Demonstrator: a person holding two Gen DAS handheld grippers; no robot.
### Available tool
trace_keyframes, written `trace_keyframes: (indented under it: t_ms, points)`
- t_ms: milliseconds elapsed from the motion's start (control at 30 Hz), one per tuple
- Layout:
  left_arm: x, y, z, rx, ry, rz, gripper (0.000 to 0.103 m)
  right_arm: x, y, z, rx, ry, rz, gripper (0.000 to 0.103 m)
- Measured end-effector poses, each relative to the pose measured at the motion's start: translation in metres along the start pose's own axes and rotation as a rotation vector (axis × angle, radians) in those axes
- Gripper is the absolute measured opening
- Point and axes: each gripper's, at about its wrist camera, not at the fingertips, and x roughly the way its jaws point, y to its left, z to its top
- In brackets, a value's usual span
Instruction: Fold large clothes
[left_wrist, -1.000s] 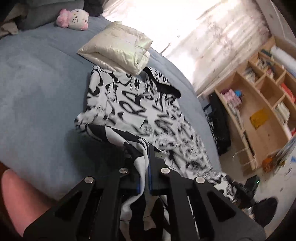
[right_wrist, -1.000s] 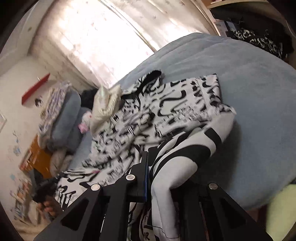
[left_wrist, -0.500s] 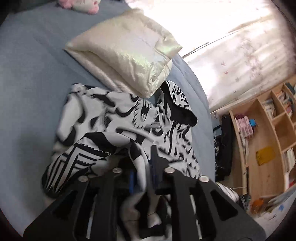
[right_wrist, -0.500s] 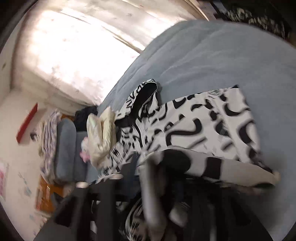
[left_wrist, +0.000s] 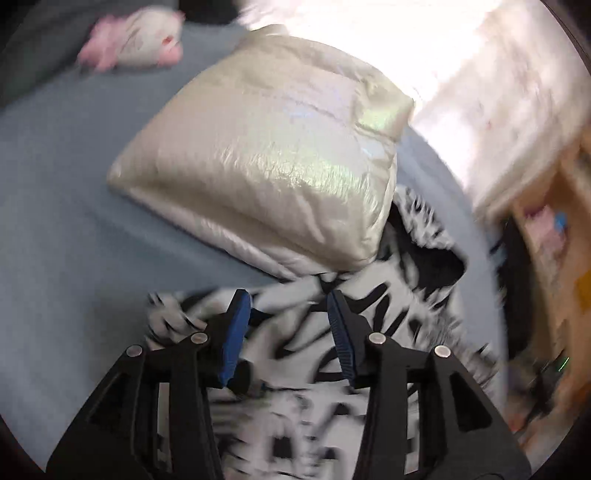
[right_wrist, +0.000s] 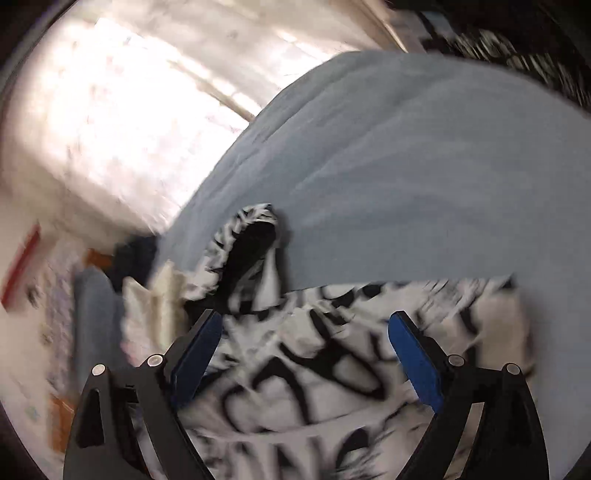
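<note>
- The black-and-white printed garment (left_wrist: 295, 339) lies on the blue bed (left_wrist: 55, 221), touching the cream jacket (left_wrist: 266, 155).
- The left gripper (left_wrist: 288, 299) is opening above it, pads clear.
- The right gripper (right_wrist: 304, 319) is opening wide over it, gripping nothing.

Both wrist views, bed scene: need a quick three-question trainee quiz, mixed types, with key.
1. True or false: the shiny cream padded jacket is already folded.
2. The black-and-white printed hooded garment lies on: A) a wooden floor B) a grey-blue bedcover C) a shelf.
3. Fill in: near the left view's top left edge lies a pink and white ____ toy.

Key: 1 true; 2 B; 3 plush.
</note>
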Motion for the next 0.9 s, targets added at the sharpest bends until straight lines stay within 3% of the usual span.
trace_keyframes:
  t_ms: [67,133,233,400,433,533,567,633,700,900]
  points:
    - [0.015,-0.005,-0.001,0.119,0.032,0.035,0.04,0.012,-0.002,0.0,-0.121,0.042,-0.035,0.093]
    - [0.031,-0.004,-0.001,0.174,0.079,0.034,0.04,0.032,-0.008,-0.002,-0.213,0.115,-0.05,0.093]
    - [0.05,-0.007,-0.001,0.224,0.123,0.039,0.04,0.054,-0.015,-0.008,-0.244,0.168,-0.04,0.092]
    - [0.077,-0.025,0.004,0.307,0.16,0.057,0.04,0.084,-0.01,-0.005,-0.275,0.198,0.059,0.088]
    - [0.078,-0.028,0.001,0.321,0.168,0.056,0.04,0.094,-0.006,-0.005,-0.288,0.215,0.043,0.087]
    - [0.081,-0.036,0.0,0.346,0.183,0.036,0.04,0.125,0.002,-0.022,-0.316,0.256,0.018,0.074]
    - [0.079,-0.036,0.001,0.347,0.183,-0.002,0.04,0.133,0.004,-0.025,-0.333,0.26,-0.005,0.067]
    - [0.075,-0.038,0.001,0.35,0.167,-0.034,0.04,0.142,0.007,-0.035,-0.36,0.235,-0.028,0.056]
    - [0.069,-0.041,-0.001,0.377,0.151,-0.056,0.04,0.143,0.003,-0.036,-0.352,0.219,-0.026,0.037]
    - [0.087,-0.058,-0.006,0.414,0.177,0.007,0.04,0.122,0.0,-0.045,-0.352,0.13,-0.025,0.017]
